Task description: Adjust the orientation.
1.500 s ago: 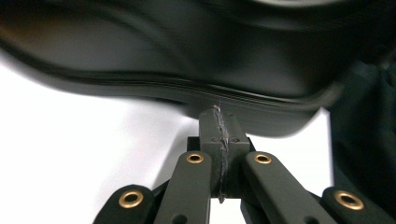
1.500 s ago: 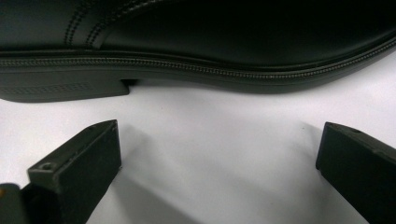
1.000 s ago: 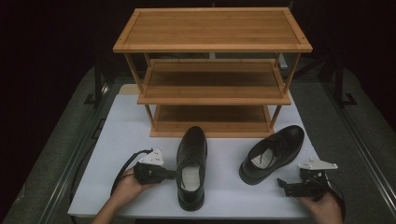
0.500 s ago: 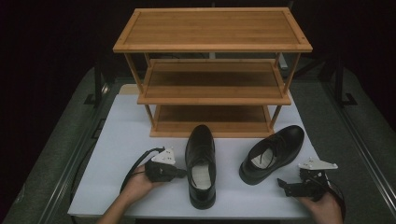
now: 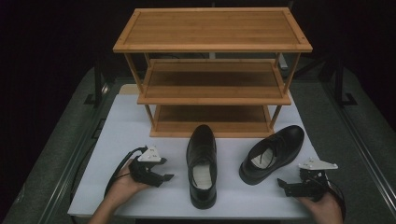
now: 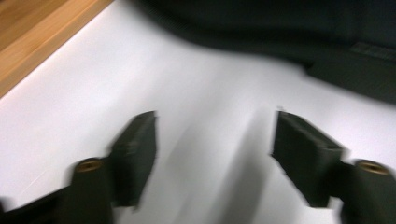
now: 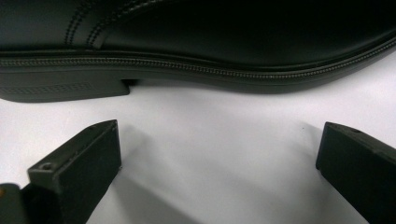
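Left gripper (image 5: 164, 176) has drawn back, jaws wide; shoe (image 5: 201, 164) lies just right.

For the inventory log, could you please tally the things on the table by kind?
Black shoes: 2 (one pointing at the rack, one angled to its right)
Wooden racks: 1 (three-shelf rack)
Handheld grippers: 2 (left gripper, right gripper), both open
Total: 5
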Motion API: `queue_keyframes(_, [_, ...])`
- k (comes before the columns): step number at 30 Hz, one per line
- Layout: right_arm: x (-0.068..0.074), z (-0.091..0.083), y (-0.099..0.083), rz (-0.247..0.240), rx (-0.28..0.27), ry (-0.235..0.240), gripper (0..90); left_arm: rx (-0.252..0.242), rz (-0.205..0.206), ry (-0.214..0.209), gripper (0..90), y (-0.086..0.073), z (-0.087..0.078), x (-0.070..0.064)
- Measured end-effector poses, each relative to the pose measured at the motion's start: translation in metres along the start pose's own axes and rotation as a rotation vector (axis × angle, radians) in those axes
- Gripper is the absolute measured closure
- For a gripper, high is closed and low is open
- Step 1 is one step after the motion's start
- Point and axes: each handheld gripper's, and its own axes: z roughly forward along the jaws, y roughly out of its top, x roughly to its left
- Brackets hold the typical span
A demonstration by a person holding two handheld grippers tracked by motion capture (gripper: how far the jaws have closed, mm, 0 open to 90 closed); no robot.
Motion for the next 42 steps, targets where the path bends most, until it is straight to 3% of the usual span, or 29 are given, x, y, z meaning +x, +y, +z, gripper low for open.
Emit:
queue_keyframes(1, [0.000,0.000,0.000,0.000,0.000,0.000,0.0,0.010,-0.007,0.033,29.0,-0.003,-0.004,0.001])
queue_keyframes(2, [0.000,0.000,0.000,0.000,0.000,0.000,0.0,0.019,-0.025,0.064,21.5,-0.009,-0.011,0.003])
queue_keyframes(11, [0.000,0.000,0.000,0.000,0.000,0.000,0.0,-0.002,-0.128,0.155,1.6,-0.034,-0.036,0.012])
queue_keyframes(18, [0.000,0.000,0.000,-0.002,0.001,-0.001,0.0,0.018,-0.189,0.251,0.0,-0.065,-0.047,0.015])
queue_keyframes(22, [0.000,0.000,0.000,-0.002,0.000,-0.001,0.0,0.018,-0.213,0.257,0.0,-0.075,-0.048,0.016])
queue_keyframes(26, [0.000,0.000,0.000,-0.002,0.001,-0.001,0.0,-0.019,-0.243,0.251,0.0,-0.083,-0.049,0.016])
queue_keyframes(40, [-0.001,-0.001,0.001,0.003,0.006,0.003,0.0,-0.027,-0.238,0.251,0.0,-0.085,-0.049,0.016])
queue_keyframes(42, [-0.003,-0.003,0.001,0.011,0.001,-0.001,5.9,-0.027,-0.238,0.251,0.0,-0.085,-0.049,0.016])
